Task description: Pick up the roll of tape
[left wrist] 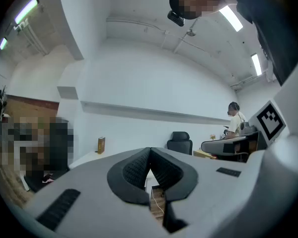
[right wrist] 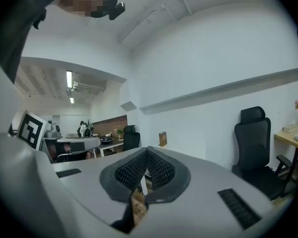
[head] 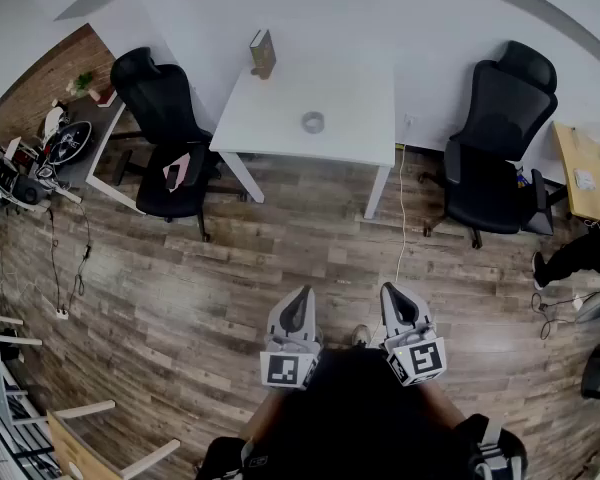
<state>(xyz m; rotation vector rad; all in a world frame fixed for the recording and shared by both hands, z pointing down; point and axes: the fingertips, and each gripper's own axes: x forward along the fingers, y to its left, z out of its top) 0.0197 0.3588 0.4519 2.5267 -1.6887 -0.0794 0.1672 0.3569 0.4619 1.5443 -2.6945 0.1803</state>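
Two grippers sit low in the head view, the left gripper and the right gripper. They are side by side just in front of the person's body, and both point level across the wooden floor toward the white counter. The left gripper view shows its fingers clenched pad to pad with nothing between them. In the right gripper view that gripper's fingers meet the same way. Only floor shows through the gap below the tips. Carrying them closed and empty makes sense, I judge, since no reach is under way and nothing is near enough to catch.

The roll of tape lies flat about mid-counter, hole upward, well apart from both grippers with open floor between. Lying flat like that, it would likely suit a grip from above on one wall of the ring. An upright brown box, or perhaps a book, as it is too small to tell, stands at the counter's far edge, clear of the tape. A black office chair is tucked at the counter's left side and a second chair stands off to the right. That leaves the near side as the free way in. The task looks to be at its very start: close the distance first, then open one gripper.
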